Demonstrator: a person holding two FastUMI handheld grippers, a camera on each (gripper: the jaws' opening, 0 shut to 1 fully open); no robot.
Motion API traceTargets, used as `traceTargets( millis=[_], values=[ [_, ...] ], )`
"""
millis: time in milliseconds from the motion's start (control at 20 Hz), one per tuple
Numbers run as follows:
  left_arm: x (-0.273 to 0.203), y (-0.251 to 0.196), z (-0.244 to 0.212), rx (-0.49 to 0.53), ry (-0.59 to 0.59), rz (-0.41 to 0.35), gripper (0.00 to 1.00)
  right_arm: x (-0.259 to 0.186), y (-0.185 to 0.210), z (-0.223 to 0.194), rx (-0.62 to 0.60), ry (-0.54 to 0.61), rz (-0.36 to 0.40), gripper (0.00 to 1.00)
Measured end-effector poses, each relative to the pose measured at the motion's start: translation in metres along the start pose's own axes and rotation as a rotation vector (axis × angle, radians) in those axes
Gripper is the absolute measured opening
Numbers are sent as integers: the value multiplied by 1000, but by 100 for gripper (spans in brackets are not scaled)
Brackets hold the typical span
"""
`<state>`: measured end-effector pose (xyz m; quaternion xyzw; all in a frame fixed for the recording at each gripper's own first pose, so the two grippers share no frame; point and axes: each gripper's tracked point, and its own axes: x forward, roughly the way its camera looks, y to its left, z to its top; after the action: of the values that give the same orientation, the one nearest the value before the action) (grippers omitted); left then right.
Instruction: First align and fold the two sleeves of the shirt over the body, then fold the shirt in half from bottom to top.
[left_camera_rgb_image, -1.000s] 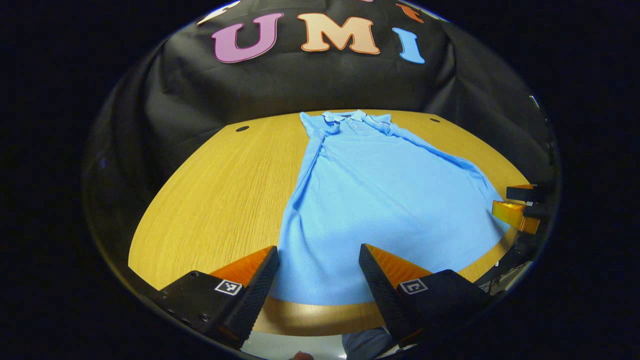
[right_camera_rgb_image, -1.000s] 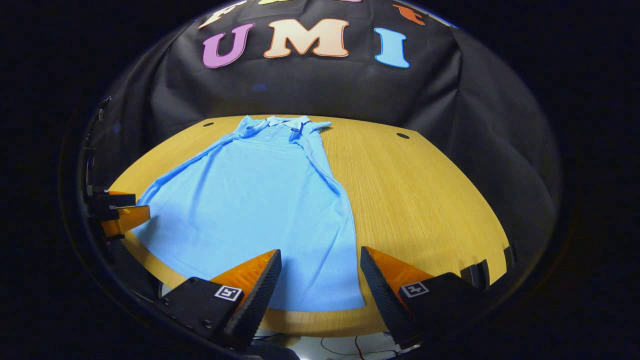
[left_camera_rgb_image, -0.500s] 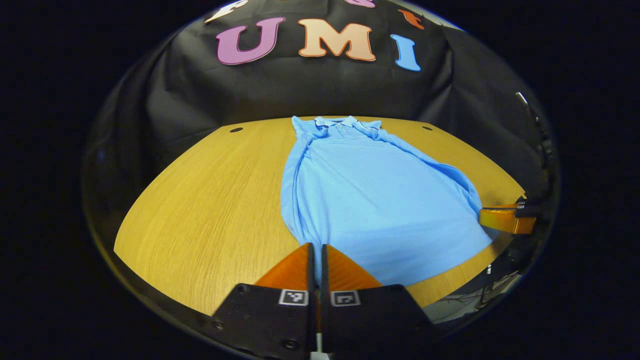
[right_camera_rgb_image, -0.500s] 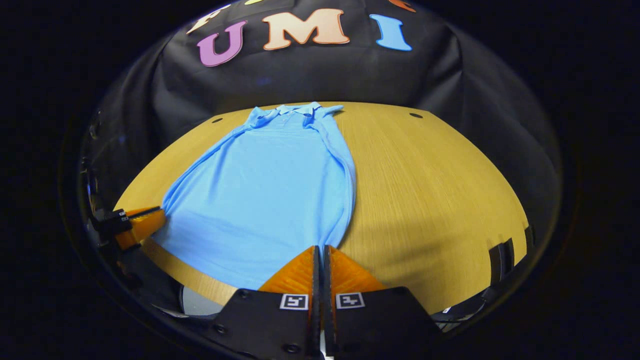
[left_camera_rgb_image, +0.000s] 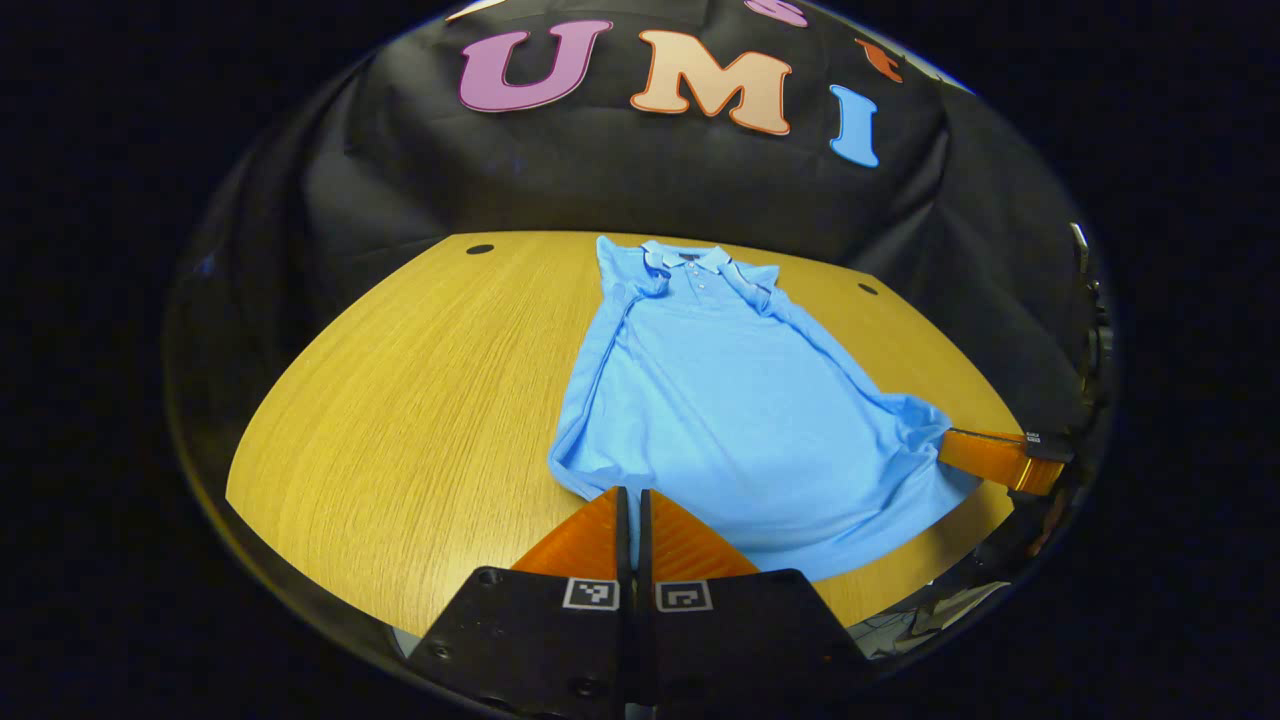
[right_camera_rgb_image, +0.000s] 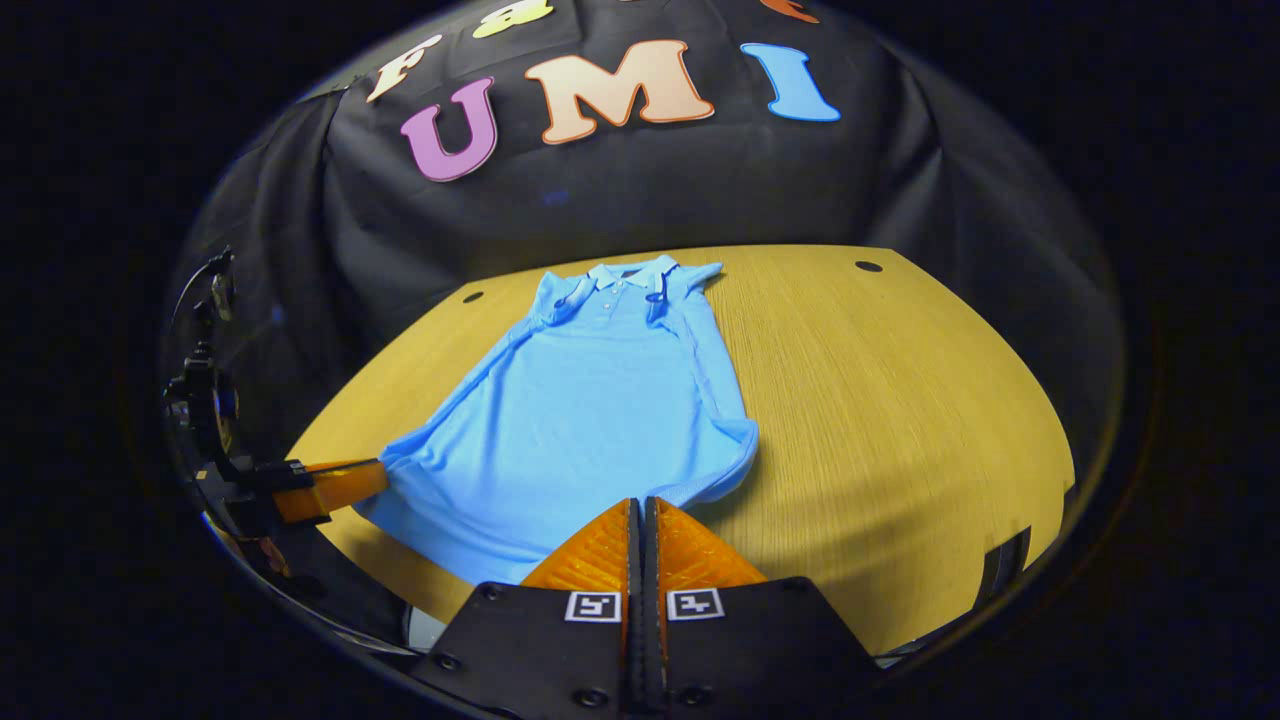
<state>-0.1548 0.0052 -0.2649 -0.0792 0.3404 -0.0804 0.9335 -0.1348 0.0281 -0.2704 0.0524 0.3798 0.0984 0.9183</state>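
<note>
The wooden bench (left_camera_rgb_image: 400, 400) carries a light blue shirt (left_camera_rgb_image: 720, 400), lying front up with its collar (left_camera_rgb_image: 690, 258) at 12 o'clock and its sleeves folded over the body. Its hem corners are pulled up off the bench, puckering the cloth. In the left gripper view, the left gripper (left_camera_rgb_image: 630, 495) has its jaws closed on the shirt's hem at 6 o'clock. In the right gripper view, the right gripper (right_camera_rgb_image: 640, 505) likewise has its jaws clamped on the hem.

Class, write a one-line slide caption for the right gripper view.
Right tongs shut on the light blue polo shirt's hem corner above the wooden table.
</note>
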Motion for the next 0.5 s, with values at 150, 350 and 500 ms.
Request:
traceTargets(
  millis=[150,350,500],
  values=[
    [9,1,30,2,-28,-17,0,12,1,32,20,-40,0,2],
    [29,10,75,12,-66,-17,0,32,7,74,2,-88,7,2],
    [48,17,105,5,-81,-24,0,50,11,103,-4,-115,7,2]
  ],
)
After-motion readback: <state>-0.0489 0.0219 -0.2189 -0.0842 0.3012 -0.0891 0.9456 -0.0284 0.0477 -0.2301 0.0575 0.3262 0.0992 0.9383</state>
